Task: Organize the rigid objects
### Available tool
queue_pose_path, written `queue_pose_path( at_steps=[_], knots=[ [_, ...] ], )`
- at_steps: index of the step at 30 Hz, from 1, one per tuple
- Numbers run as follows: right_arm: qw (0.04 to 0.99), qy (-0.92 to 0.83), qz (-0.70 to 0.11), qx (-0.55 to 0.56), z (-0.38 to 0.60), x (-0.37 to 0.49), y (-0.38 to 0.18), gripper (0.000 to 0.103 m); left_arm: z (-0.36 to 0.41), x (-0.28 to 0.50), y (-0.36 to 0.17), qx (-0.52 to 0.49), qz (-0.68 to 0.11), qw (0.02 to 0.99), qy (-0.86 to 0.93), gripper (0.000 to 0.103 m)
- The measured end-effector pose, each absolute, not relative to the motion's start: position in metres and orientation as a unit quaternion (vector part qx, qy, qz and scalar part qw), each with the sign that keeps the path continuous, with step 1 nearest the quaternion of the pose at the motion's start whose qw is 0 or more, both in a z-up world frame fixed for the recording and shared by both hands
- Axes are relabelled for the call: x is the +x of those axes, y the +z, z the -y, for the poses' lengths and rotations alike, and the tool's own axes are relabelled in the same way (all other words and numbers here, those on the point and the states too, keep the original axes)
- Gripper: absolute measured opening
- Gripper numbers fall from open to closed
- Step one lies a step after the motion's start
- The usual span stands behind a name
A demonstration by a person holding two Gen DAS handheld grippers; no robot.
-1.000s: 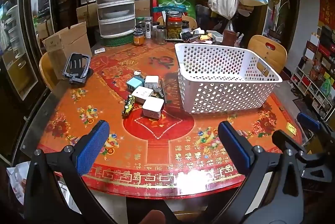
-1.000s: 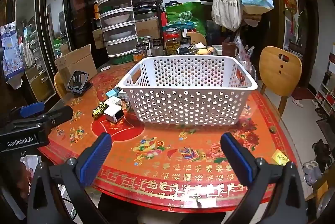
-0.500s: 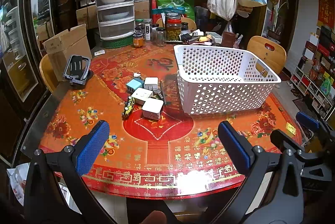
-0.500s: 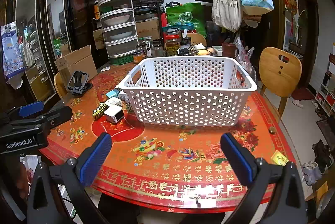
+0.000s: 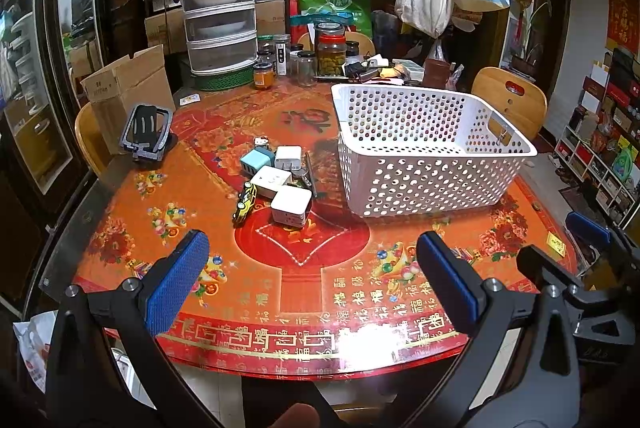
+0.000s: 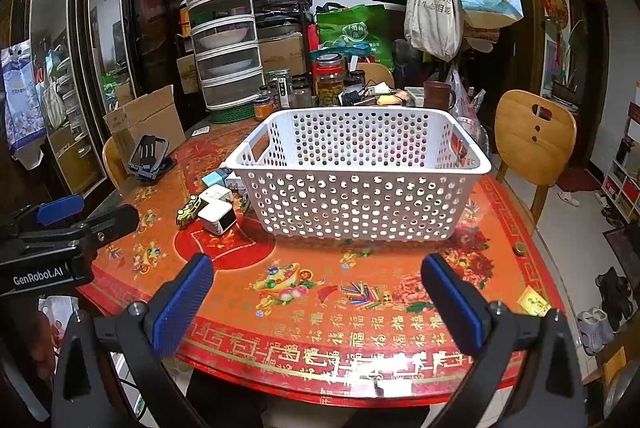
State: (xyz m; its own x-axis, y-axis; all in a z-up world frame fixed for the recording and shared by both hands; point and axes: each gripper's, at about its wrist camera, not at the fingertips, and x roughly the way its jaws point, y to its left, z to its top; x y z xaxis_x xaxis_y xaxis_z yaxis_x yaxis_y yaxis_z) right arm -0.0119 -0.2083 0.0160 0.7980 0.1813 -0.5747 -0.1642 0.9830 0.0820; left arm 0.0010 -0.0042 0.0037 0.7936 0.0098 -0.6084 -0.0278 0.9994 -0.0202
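Left wrist view: the left gripper [image 5: 310, 268] is seen spread wide, nothing held, above the round red patterned table [image 5: 304, 292]. The right gripper [image 6: 316, 292] is likewise splayed and empty. White cube chargers [image 5: 291, 205] are clustered just left of the white perforated plastic basket [image 5: 424, 164].

The left gripper [image 5: 312, 280] is hovering over the near edge of the red patterned surface [image 5: 168, 228], its blue-padded fingers [image 5: 178, 280] spread wide with nothing between them. Beyond them, a cluster of small items is sitting near the middle: a white cube charger [image 5: 291, 205], a yellow toy car [image 5: 245, 205] just beside it on the left, another white charger [image 5: 270, 181], a light blue adapter [image 5: 255, 162] and a white plug [image 5: 288, 158]. A white perforated basket [image 5: 430, 184] is standing to the right of the cluster. The right gripper [image 5: 588, 228] is showing at the right edge.
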Motion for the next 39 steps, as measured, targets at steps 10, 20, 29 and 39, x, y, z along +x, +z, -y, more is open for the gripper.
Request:
queue_pose_path(
  at_steps=[10,20,29,39],
  knots=[
    [0.948,0.091,-0.305,0.014,0.2080,-0.0116,0.0159,0.103,0.0044,0.0012,0.0037,-0.016,-0.322,0.947,0.010,0.102],
    [0.948,0.090,-0.305,0.014,0.2075,-0.0117,0.0158,0.103,0.0041,0.0012,0.0032,-0.018,-0.323,0.946,0.009,0.102],
    [0.948,0.091,-0.305,0.013,0.2073,-0.0120,0.0151,0.103,0.0044,0.0016,0.0033,-0.018,-0.323,0.946,0.008,0.102],
    [0.948,0.091,-0.306,0.013,0.2072,-0.0120,0.0153,0.103,0.0045,0.0013,0.0030,-0.018,-0.325,0.946,0.007,0.102]
  ],
)
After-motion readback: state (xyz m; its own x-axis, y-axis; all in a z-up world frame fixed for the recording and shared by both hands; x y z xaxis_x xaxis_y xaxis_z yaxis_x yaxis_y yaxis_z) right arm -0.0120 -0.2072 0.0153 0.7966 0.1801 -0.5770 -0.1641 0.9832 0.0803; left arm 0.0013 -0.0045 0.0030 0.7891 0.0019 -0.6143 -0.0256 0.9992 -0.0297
